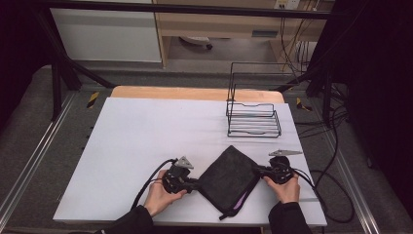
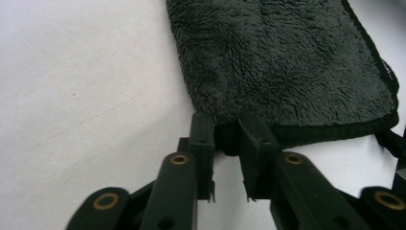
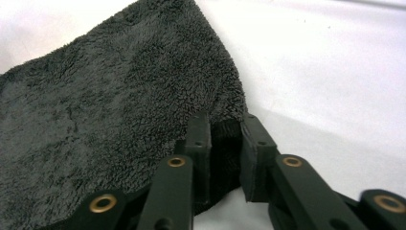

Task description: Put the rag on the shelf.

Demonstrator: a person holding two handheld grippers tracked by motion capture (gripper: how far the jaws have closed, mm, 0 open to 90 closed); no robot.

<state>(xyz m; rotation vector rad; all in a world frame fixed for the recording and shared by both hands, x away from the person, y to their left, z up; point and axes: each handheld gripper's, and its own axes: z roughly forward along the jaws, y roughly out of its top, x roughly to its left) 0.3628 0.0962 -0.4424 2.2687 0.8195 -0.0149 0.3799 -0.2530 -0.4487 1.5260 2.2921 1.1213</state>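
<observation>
2 claws are mine: my left gripper (image 1: 196, 184) is clamped on the left corner of the dark grey fleecy folded cloth (image 1: 229, 178), my right gripper (image 1: 258, 169) on its right corner. It lies near me on the white table (image 1: 146, 141), right of centre.

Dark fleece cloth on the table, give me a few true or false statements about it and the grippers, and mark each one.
1. The dark fleece cloth lies on the white table. True.
2. The left gripper is shut on one corner of the cloth. True.
3. The right gripper hangs open above the wire rack. False: it is shut on the cloth's opposite corner.
4. The cloth sits inside the wire rack. False: the rack stands apart, farther back.
5. The cloth is bright red. False: dark grey-black.
</observation>
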